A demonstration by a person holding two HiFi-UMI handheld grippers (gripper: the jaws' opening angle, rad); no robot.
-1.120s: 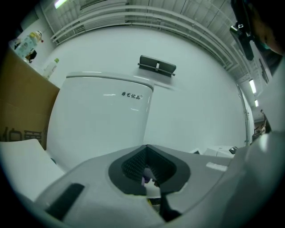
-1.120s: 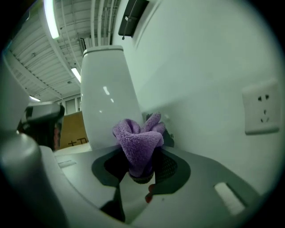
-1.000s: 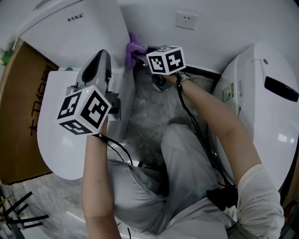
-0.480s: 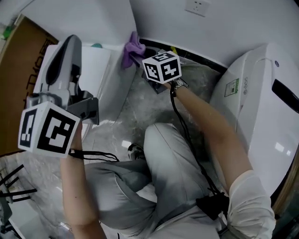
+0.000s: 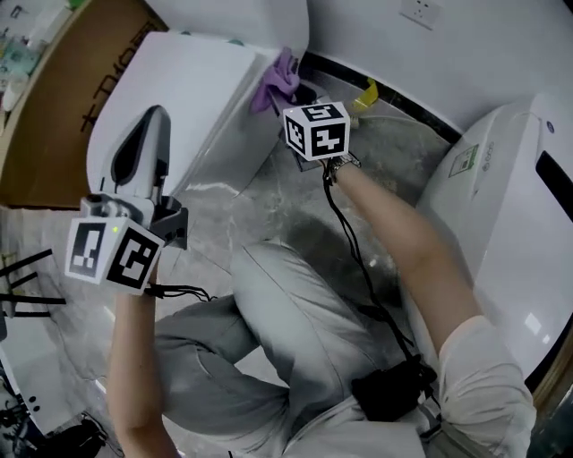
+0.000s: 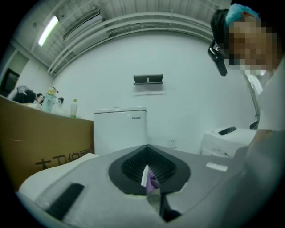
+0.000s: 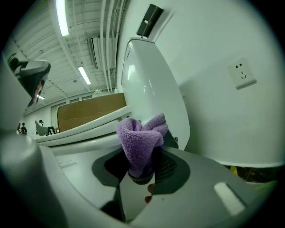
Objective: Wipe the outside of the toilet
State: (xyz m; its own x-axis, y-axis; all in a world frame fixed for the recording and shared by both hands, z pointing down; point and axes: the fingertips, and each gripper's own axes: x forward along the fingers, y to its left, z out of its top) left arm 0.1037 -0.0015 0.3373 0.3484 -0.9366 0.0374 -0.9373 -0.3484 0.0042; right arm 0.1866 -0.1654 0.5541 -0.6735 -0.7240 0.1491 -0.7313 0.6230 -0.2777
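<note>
The white toilet (image 5: 192,85) stands at the upper left of the head view, lid down, its tank (image 7: 151,84) against the wall. My right gripper (image 5: 295,91) is shut on a bunched purple cloth (image 5: 284,77), which rests against the toilet's side where the bowl meets the tank. In the right gripper view the cloth (image 7: 139,140) sticks up from between the jaws of the right gripper (image 7: 141,174). My left gripper (image 5: 150,125) hovers over the toilet's front left, jaws together and holding nothing. The left gripper (image 6: 149,178) faces the tank (image 6: 120,129).
A second white toilet (image 5: 515,206) stands close on the right. A brown cardboard box (image 5: 85,76) sits left of the toilet. A wall socket (image 5: 421,11) is above. The person's knees (image 5: 286,304) fill the marbled floor (image 5: 269,201) between the toilets.
The head view has swung, so the toilet now lies further up and left. My left gripper has dropped back toward the lower left. The right gripper stays with the cloth on the toilet's side.
</note>
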